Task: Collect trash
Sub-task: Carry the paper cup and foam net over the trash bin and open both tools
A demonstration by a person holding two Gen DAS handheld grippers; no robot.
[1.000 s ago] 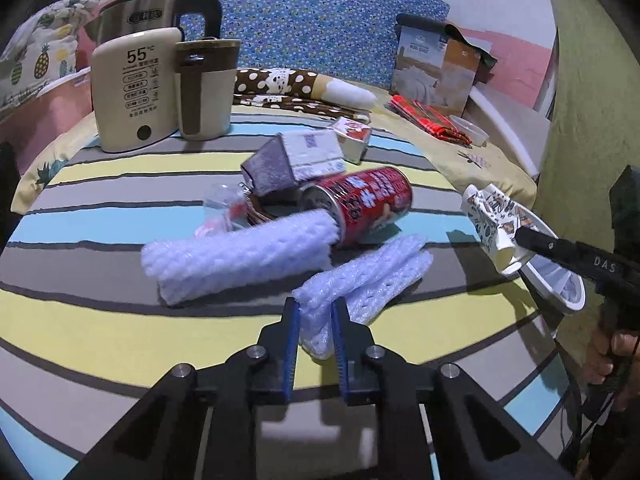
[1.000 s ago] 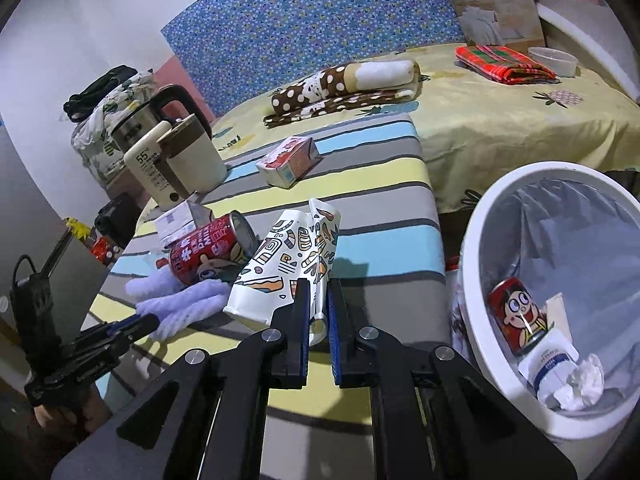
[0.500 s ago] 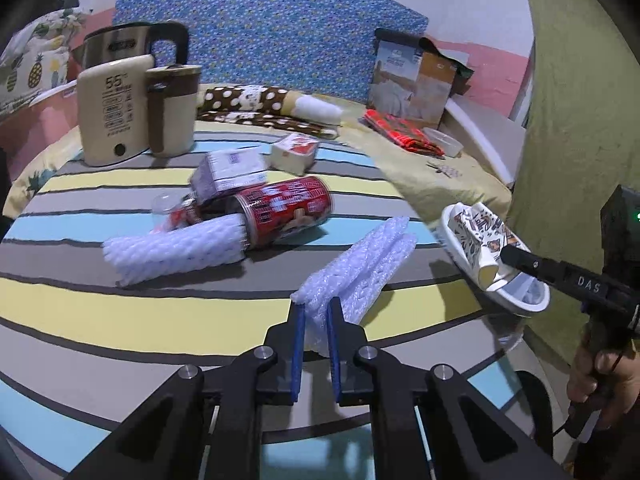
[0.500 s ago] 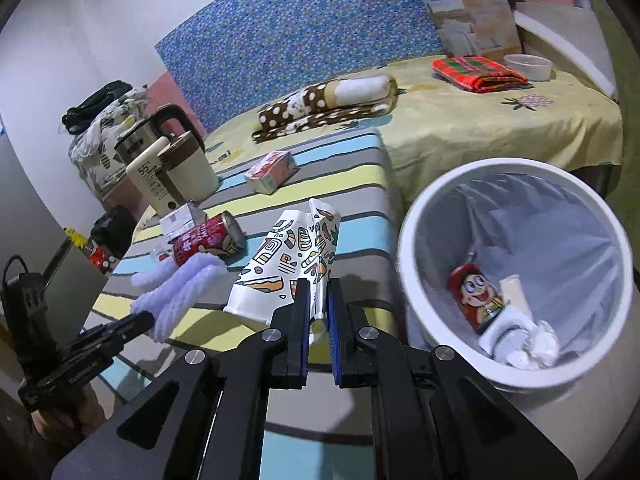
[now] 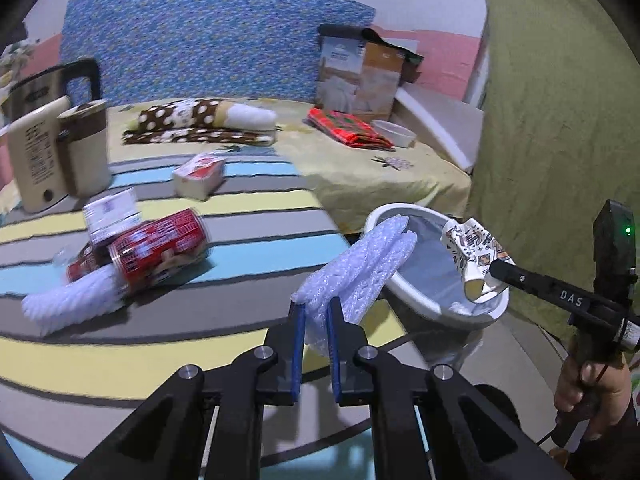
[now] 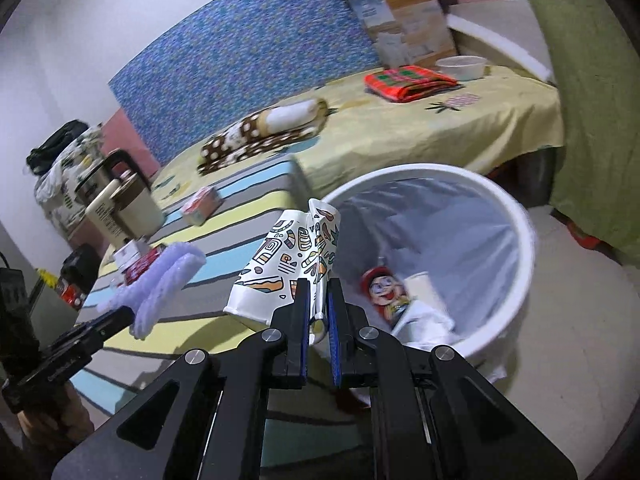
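Both grippers have swung off the striped table toward the white bin [image 5: 404, 296]. Left gripper [image 5: 316, 340], jaws lately tightening, pinches foam netting [image 5: 360, 268] pointing ahead over the rim; right gripper [image 6: 318, 320] clamps a crushed patterned paper cup [image 6: 292, 268], its lower edge hidden.

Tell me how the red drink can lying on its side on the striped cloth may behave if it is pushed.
The red drink can lies on its side, so it will probably roll rather than slide. It looks like thin metal, likely light if empty. The white foam net sleeve against its end may hold it back at first.
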